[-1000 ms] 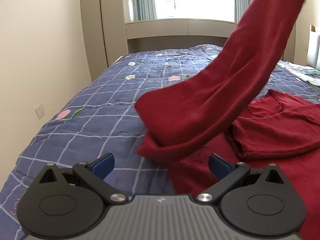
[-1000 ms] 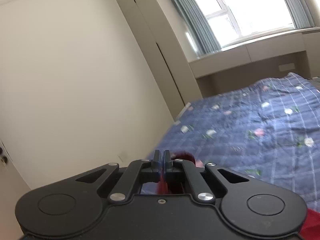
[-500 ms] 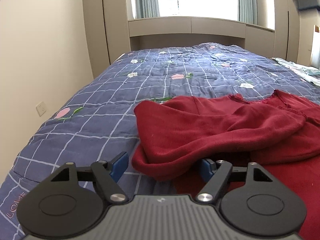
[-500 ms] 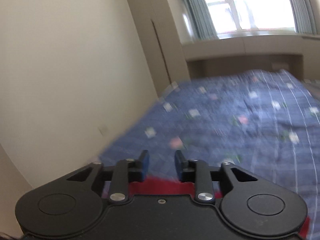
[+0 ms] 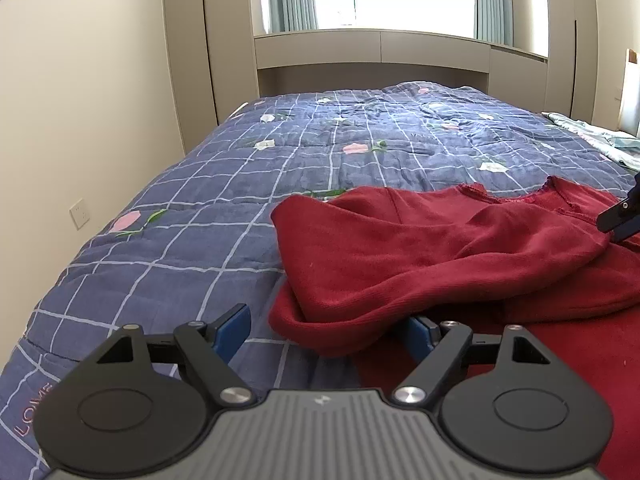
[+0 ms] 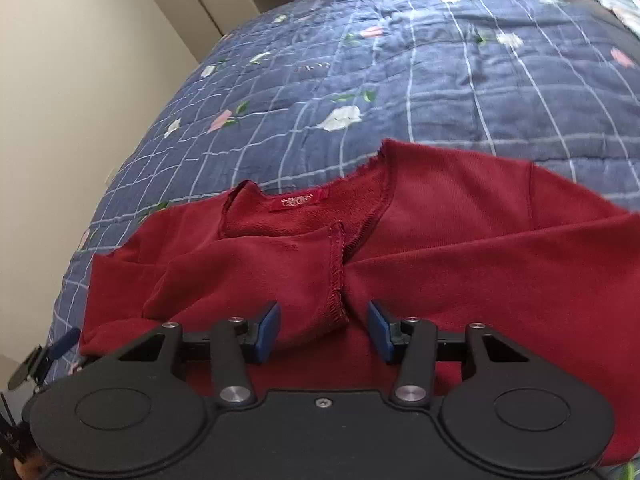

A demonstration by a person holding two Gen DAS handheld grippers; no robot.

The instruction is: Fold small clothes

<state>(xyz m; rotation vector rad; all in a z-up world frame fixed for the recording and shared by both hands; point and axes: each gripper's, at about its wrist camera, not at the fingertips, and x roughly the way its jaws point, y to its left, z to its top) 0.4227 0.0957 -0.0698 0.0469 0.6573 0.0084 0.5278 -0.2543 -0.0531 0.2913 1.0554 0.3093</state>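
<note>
A dark red sweatshirt (image 5: 440,248) lies on the blue checked quilt (image 5: 240,200), its left sleeve folded across the body. In the right wrist view the sweatshirt (image 6: 480,260) shows its neck label (image 6: 298,201) and the sleeve cuff (image 6: 336,276) lying over the chest. My left gripper (image 5: 328,330) is open, its blue pads either side of the folded sleeve's bulge. My right gripper (image 6: 323,330) is open just behind the cuff, holding nothing. Part of the right gripper (image 5: 622,216) shows at the left wrist view's right edge.
The bed meets a cream wall (image 5: 80,120) on the left, with a socket (image 5: 79,213). A beige headboard shelf (image 5: 380,52) and window stand at the far end. A light cloth (image 5: 600,140) lies at the far right of the bed.
The right gripper carried the sleeve across and down onto the sweatshirt, then opened and let it go. It now tilts down over the cuff. The left gripper edged closer to the fold.
</note>
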